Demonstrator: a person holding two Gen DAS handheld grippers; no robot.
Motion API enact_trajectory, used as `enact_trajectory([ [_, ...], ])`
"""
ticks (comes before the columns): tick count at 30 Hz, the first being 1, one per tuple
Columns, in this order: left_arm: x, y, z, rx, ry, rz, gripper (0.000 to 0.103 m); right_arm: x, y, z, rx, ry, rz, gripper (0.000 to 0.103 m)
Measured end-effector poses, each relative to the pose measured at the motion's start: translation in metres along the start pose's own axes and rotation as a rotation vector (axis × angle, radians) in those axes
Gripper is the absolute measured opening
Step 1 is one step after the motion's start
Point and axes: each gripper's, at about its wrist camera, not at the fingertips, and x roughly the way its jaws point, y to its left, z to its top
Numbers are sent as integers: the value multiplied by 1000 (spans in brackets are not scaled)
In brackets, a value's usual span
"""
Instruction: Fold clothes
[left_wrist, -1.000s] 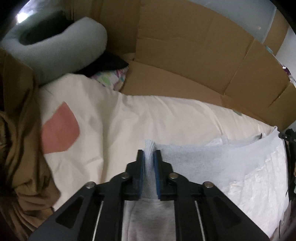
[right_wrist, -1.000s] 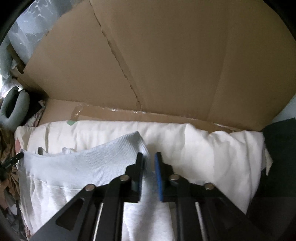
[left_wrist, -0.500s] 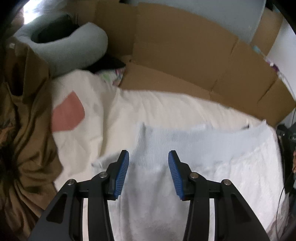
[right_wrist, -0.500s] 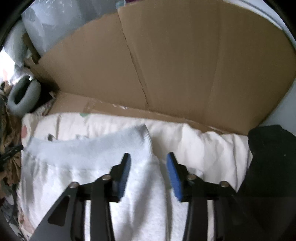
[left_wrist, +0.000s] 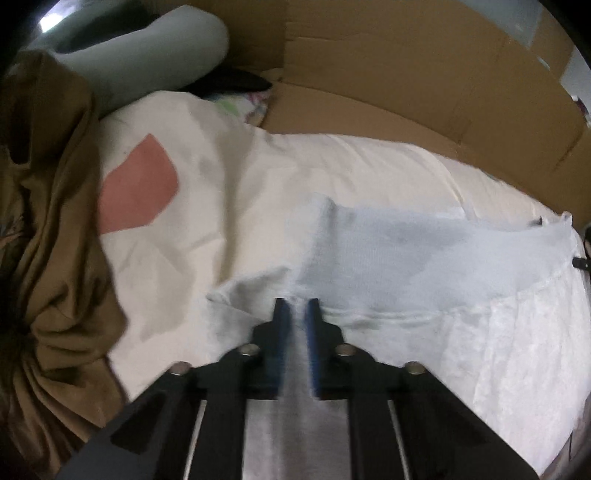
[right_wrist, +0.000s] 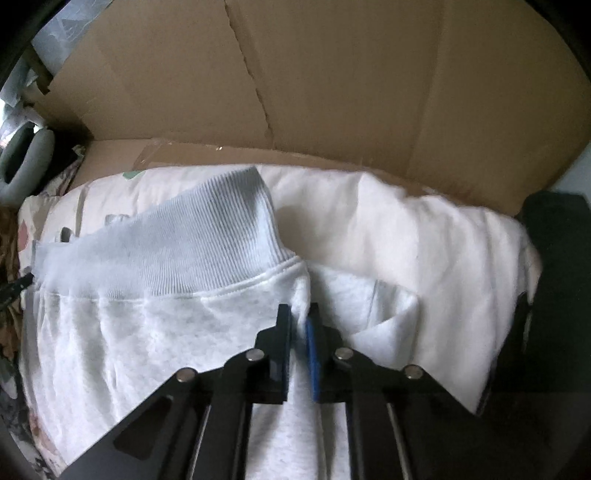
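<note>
Cardboard walls (right_wrist: 332, 81) back a cream quilt (left_wrist: 295, 173) w/ a pink patch (left_wrist: 138, 188) at frame left. A brown garment (left_wrist: 51, 236) is heaped at the left edge, a grey neck pillow (left_wrist: 147, 62) upper left. The white sweatshirt (right_wrist: 155, 332) lies mid-frame on the quilt, ribbed hem (right_wrist: 184, 251) toward the cardboard. Left gripper (left_wrist: 296, 308) is closing, pinching fabric just below the hem's left end; right gripper (right_wrist: 298, 314) is clamped on the hem's right corner.

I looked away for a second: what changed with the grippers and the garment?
Both let go, opened, dropped lower and are closing again: left gripper and right gripper each now pinch the white sweatshirt just below its ribbed hem. The cream bedding and cardboard stayed put.
</note>
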Motion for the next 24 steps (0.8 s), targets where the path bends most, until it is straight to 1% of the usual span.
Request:
enact_trajectory([
  [3,0,0,0,34,-3,7,6,-4,-5,2,1,-11,-21,6],
  [5,0,0,1,37,-12,16,5,-5,-9,2,13,-15,-33,6],
  [7,0,3,3,26,-27,33,1,-2,-12,1,21,-4,-44,6],
  [9,-3,13,7,-14,-45,65,0,-1,-13,2,40,6,-33,6],
  [10,-4,18,9,-39,-49,65,0,-1,-14,3,52,11,-22,6],
  [11,-6,23,10,-66,-49,52,0,-2,-15,3,64,16,-11,8],
  [13,-11,29,14,-100,-57,-3,0,-2,-14,5,86,23,11,11],
  [14,-15,27,13,-91,-60,-18,0,-3,-12,6,85,19,19,15],
  [15,-20,24,11,-70,-63,-19,0,-9,-12,5,77,11,29,20],
  [17,-28,18,6,-43,-68,-23,0,-22,-12,2,55,-4,32,27],
  [21,-45,0,-8,-21,-68,-62,0,-48,-14,-11,49,-30,71,28],
  [24,-56,-15,-24,-22,-59,-101,0,-67,-18,-30,52,-39,113,28],
])
